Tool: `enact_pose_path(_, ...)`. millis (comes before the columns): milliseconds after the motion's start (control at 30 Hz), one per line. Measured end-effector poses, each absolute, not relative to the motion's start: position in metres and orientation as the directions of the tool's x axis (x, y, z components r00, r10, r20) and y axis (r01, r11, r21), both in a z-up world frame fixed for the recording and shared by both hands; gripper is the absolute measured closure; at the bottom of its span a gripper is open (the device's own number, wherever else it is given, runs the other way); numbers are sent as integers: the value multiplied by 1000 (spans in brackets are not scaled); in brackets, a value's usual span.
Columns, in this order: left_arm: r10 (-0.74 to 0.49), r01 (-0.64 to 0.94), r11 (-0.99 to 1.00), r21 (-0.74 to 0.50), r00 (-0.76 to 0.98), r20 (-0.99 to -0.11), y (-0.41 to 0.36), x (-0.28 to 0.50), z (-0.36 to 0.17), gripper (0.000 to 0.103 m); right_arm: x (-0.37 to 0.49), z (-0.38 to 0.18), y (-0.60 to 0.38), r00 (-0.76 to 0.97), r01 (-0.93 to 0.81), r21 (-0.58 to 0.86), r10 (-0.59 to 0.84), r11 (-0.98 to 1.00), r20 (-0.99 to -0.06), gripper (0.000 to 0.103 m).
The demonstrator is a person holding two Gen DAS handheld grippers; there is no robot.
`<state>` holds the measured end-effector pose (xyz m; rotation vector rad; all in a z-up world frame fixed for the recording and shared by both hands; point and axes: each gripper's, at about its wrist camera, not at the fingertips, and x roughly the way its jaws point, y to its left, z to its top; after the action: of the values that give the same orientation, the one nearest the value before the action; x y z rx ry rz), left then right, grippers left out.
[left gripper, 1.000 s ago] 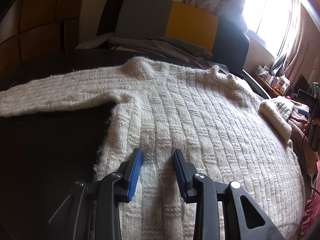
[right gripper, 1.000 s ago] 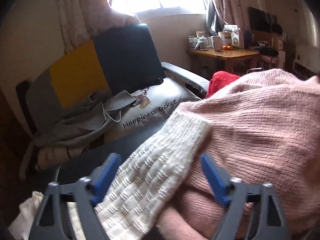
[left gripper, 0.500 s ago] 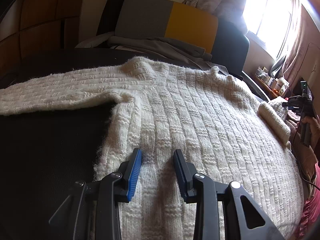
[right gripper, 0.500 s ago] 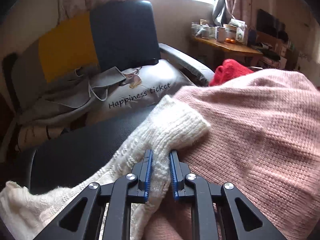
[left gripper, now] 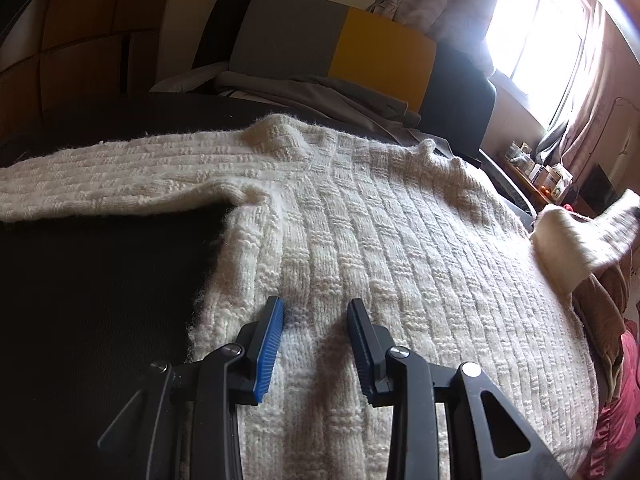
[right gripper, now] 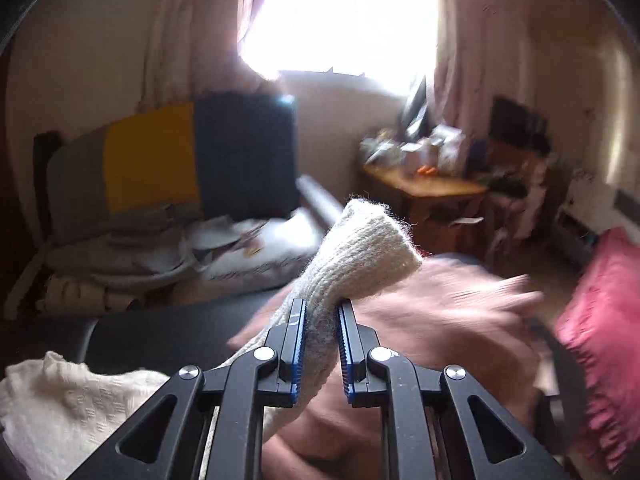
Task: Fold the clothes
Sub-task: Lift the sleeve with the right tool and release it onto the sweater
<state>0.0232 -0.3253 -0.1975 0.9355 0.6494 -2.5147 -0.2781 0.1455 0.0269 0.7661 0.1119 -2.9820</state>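
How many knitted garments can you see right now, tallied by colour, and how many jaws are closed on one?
Cream sweater: 1, its sleeve cuff pinched in the right gripper
Pink sweater: 1, blurred, lying under the cuff
Red garment: 1, at the right edge; whether it is knitted cannot be told
Total: 3
Jaws closed on a garment: 1; the left gripper is open over the cream sweater.

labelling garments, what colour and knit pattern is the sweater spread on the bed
Cream white sweater, a textured basket-weave knit in ribbed columns. Clearest in the left wrist view.
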Motion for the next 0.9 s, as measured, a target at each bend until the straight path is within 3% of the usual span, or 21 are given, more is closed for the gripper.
enact_pose_path(133,-191,495,-823,-278,-703,-685,-325,22,-197,70,-256,34,201,-881,-54,-59,75,-997,-468,87)
enact_pose_path(300,-227,506,-844,-180,-640,-734,-316,12,-189,70,-257,-4,279,-806,-230,20,179,-973,-563,85)
enact_pose_path(333,-237,496,-857,-142,-622,-746,-311,7,-183,70,-256,-10,292,-797,-245,81,153,-966,-585,81)
enact_pose_path(400,-227,457,-880,-132,-648,-727,-306,3,-170,70,-243,-13,312,-796,-300,165,151,-940,-586,55)
enact_pose_path(433,-220,435,-891,-130,-665,-714,-304,0,-163,70,-235,-9,314,-811,-312,166,171,-935,-559,52)
enact_pose_path(533,-213,393,-912,-119,-700,-682,-305,-20,-141,70,-217,10,288,-872,-193,145,102,-970,-478,42)
enact_pose_path(567,-205,379,-917,-124,-713,-671,-307,-29,-135,70,-216,11,271,-880,-108,147,26,-983,-474,37)
enact_pose_path(667,-182,362,-921,-140,-722,-668,-320,-60,-122,70,-226,-2,201,-811,190,191,-264,-963,-523,36)
enact_pose_path(800,-62,263,-944,-198,-731,-679,-339,-107,-109,66,-246,-49,89,-531,498,318,-574,-807,-623,36)
enact_pose_path(900,52,175,-954,-245,-705,-707,-351,-146,-108,63,-264,-79,3,-324,643,336,-642,-689,-695,36)
